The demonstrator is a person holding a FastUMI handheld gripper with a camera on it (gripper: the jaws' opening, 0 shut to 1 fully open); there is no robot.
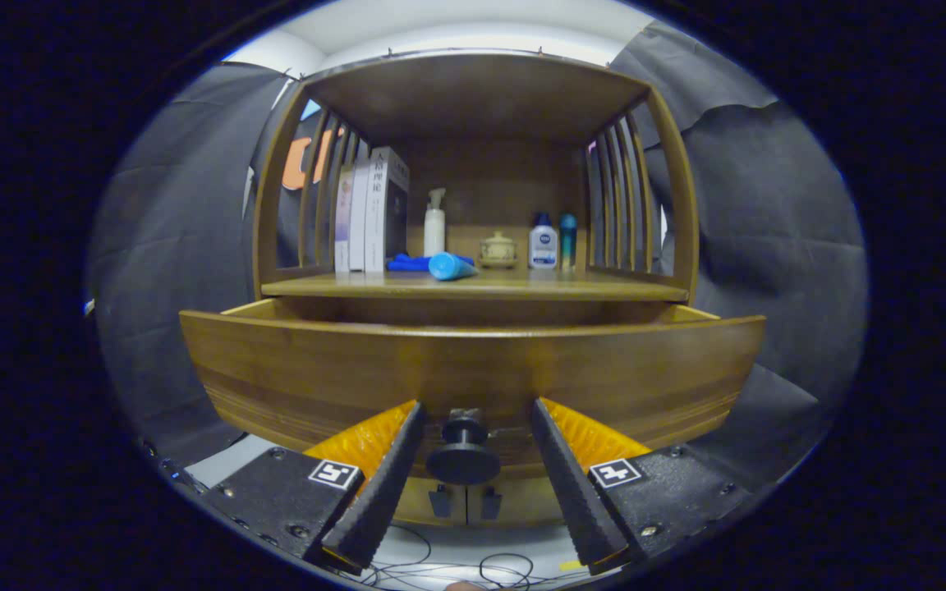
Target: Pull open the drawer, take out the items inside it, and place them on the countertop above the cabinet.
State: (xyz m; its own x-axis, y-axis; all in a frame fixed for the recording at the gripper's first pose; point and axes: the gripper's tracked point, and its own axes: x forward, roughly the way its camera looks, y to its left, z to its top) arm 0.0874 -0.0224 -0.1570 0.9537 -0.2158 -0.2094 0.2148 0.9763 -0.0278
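Drawer (473, 369) front ahead of my gripper (473, 427): varnished wood, smooth, satin sheen, grain visible. Knob (463, 461) between my spread fingers, neither touching it: dark, matt, material unclear. My finger pads (383, 484): ridged, rough-looking. Countertop (473, 286) above the drawer: same wood, glossier, reflects the items. Beyond it, tube (450, 266) and bottles (544, 243): smooth plastic. Books (373, 212): paper covers. Wall cloth (769, 213) past the cabinet: matt, creased fabric.

The wooden drawer (473, 369) is standing pulled out from under the countertop (473, 286), its curved front panel facing the camera and its inside hidden from here. Its dark round knob (463, 455) is sticking out low on the front panel, sitting between the spread tongs (475, 419), which are not touching it.
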